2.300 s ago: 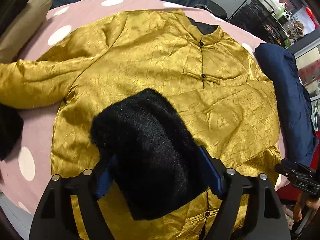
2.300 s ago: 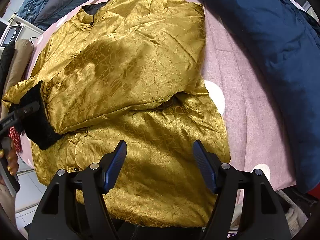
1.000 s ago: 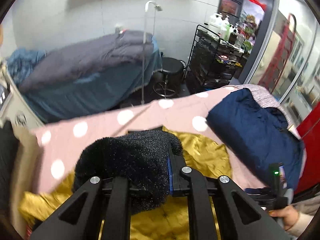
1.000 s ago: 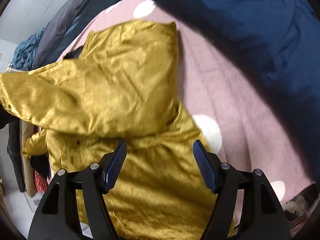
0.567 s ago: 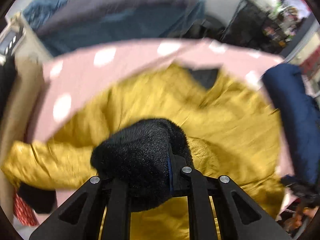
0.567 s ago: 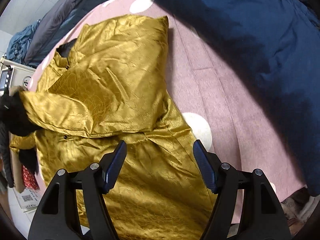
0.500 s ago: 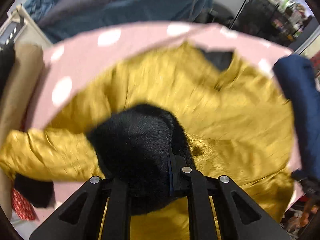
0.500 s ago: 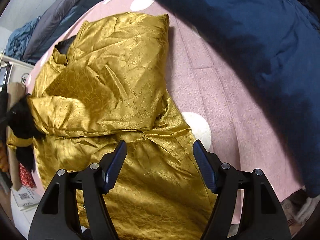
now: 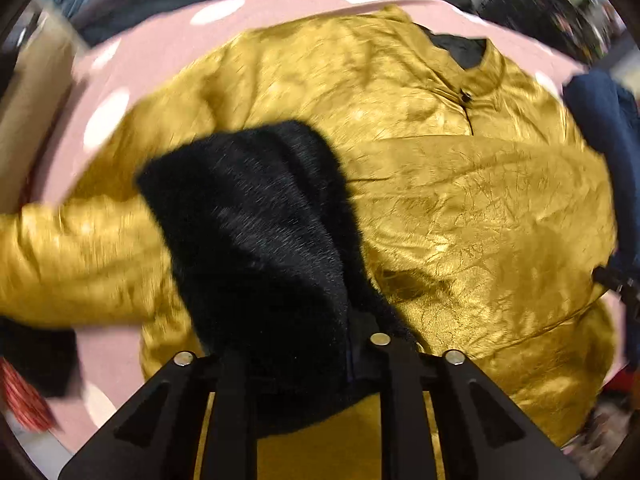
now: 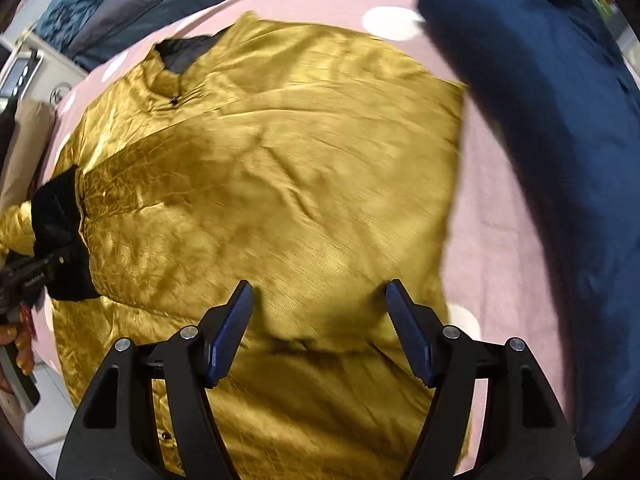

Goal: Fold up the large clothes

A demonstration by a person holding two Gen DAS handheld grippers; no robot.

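A gold satin jacket [image 9: 420, 128] lies face up on a pink polka-dot bed cover [image 9: 132, 56], collar at the far side. Its right sleeve is folded across the chest. My left gripper [image 9: 304, 344] is shut on the black furry cuff [image 9: 256, 216] of that sleeve and holds it over the jacket's middle. In the right wrist view the jacket [image 10: 280, 184] fills the centre, and the cuff [image 10: 56, 220] with the left gripper shows at the left edge. My right gripper [image 10: 320, 320] is open and empty, low over the jacket's lower right part.
A folded navy coat [image 10: 560, 128] lies on the cover right of the jacket, also visible in the left wrist view [image 9: 600, 112]. The other sleeve [image 9: 60, 264] stretches left, ending in a black cuff [image 9: 36, 356]. Grey and blue bedding [image 10: 120, 28] lies beyond.
My left gripper has brought the cuff and sleeve down from high in the air onto the jacket's chest. My right gripper has moved in closer over the jacket and stayed open.
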